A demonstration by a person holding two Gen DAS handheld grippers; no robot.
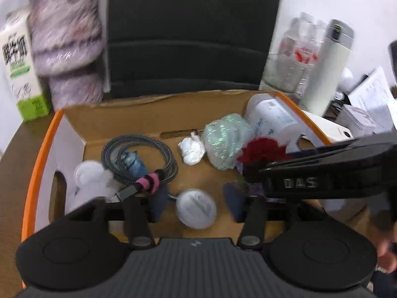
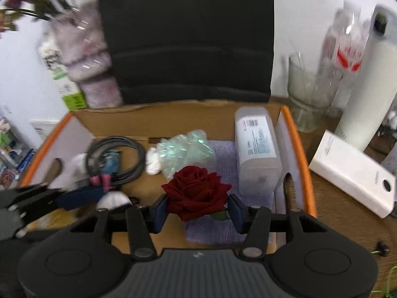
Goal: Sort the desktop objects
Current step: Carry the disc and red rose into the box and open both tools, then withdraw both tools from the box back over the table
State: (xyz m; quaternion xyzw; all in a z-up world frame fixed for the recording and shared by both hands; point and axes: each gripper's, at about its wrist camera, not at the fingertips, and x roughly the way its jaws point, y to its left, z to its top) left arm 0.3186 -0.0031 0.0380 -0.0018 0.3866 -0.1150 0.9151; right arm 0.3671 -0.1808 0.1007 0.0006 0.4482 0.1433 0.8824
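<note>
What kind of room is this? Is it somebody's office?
Probably an office desk: a dark monitor stands behind the cardboard box, with a coiled cable and a white thermos nearby.

"DAS" stands in pale raised letters on the right gripper (image 1: 244,173) body. The milk carton (image 1: 18,67) carries large green-black Chinese characters, too blurred to read surely. A barcode marks the white container (image 2: 256,146); its print is illegible.
</note>
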